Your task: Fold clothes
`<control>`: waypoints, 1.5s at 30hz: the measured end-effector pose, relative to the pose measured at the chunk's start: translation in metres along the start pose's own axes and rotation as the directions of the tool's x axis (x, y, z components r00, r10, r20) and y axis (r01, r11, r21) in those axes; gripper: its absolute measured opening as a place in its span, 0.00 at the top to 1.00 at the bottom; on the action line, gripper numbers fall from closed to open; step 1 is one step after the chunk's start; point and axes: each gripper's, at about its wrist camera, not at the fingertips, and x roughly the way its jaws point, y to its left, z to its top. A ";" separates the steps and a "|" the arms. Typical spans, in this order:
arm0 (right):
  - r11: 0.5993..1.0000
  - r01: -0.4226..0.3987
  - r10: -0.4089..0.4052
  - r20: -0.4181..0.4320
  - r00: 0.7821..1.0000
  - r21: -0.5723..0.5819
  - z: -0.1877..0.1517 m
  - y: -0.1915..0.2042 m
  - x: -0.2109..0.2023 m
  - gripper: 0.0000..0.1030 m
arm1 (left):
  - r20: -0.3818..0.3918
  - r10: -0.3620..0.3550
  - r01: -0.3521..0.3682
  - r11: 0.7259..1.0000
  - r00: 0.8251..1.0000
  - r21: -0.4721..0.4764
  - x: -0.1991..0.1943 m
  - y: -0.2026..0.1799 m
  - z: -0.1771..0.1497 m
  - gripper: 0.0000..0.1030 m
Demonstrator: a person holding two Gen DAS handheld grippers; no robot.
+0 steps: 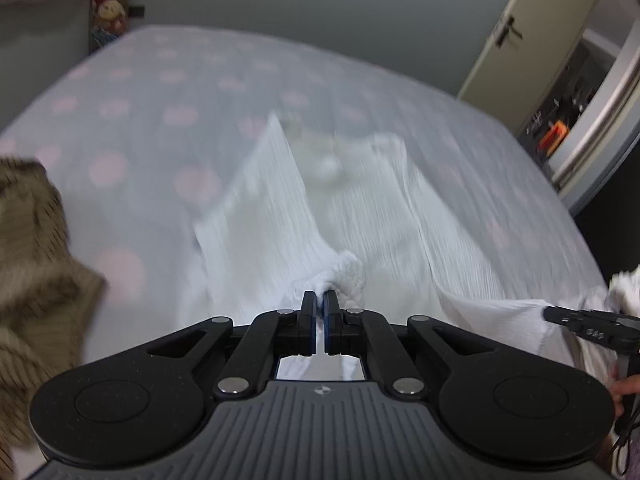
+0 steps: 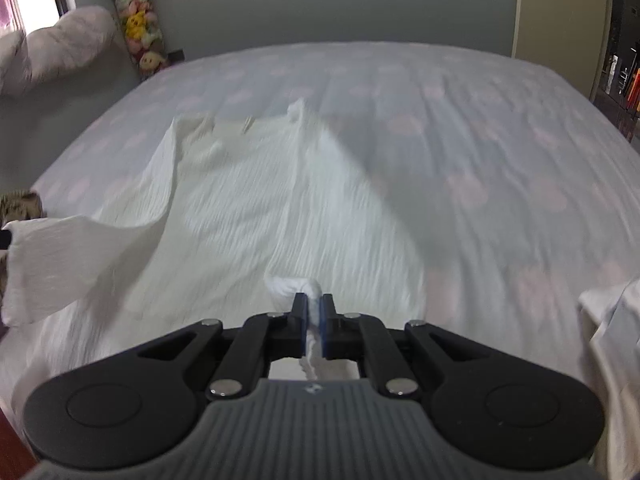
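Note:
A white crinkled garment (image 1: 360, 208) (image 2: 248, 208) lies spread across the bed, its far end with the neckline pointing away from me. My left gripper (image 1: 319, 300) is shut on a bunched bit of its near hem. My right gripper (image 2: 314, 304) is shut on another bunch of the same hem, and it shows at the right edge of the left wrist view (image 1: 568, 318). Between the two grips the cloth is lifted off the bed and stretched. Both views are blurred by motion.
The bed (image 2: 500, 152) has a pale blue sheet with pink dots. A brown ribbed garment (image 1: 36, 248) lies at the near left. More white cloth (image 2: 612, 328) sits at the near right. Pillows (image 2: 60, 44) lie far left; a door (image 1: 520, 40) stands far right.

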 end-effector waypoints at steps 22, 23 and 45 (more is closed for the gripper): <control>0.923 0.371 -0.375 0.019 0.927 0.106 0.178 -0.201 0.061 0.94 | 0.079 0.480 -0.459 0.868 0.874 -0.190 -0.006 0.187 0.176 0.99; 0.911 0.396 -0.399 0.005 0.917 0.115 0.179 -0.213 0.070 0.94 | 0.054 0.514 -0.497 0.847 0.856 -0.187 0.002 0.199 0.176 0.99; 0.707 0.697 -0.650 -0.279 0.707 0.120 0.137 -0.351 0.214 0.99 | -0.208 0.726 -0.751 0.656 0.656 -0.078 0.123 0.318 0.135 0.97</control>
